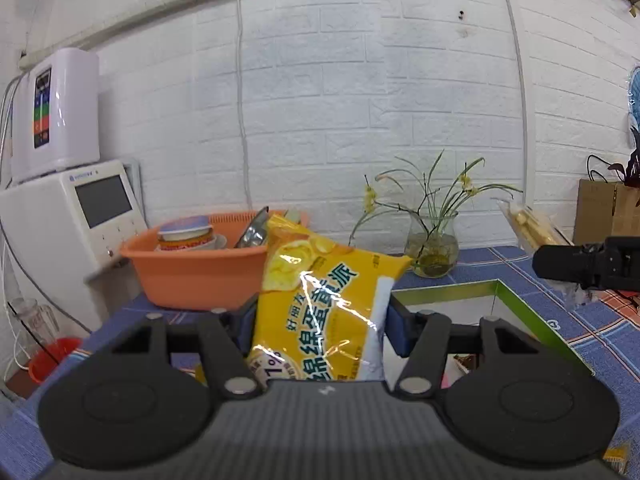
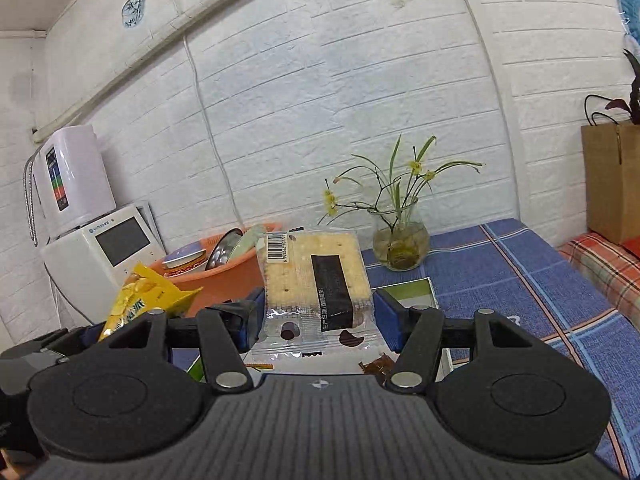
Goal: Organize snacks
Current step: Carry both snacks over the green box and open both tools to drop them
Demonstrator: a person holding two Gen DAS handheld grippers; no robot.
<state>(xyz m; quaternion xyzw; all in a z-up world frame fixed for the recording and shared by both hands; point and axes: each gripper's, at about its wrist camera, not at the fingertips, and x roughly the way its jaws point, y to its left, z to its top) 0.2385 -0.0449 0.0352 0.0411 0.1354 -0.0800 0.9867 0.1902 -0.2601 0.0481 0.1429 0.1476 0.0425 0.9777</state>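
Left gripper [image 1: 320, 316] clamps yellow snack bag [image 1: 324, 300]; right gripper [image 2: 318, 316] clamps cracker pack [image 2: 316, 280].

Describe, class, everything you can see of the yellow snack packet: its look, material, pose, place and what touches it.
The yellow snack packet is a glossy plastic pouch, puffed, printed with dark green characters, pale round cakes near its top and a white strip down its right side. It stands upright, leaning slightly, clamped between the blue pads of the left gripper, lifted above the blue checked tablecloth. The orange basin sits behind it. From the right wrist view its upper end shows at far left.
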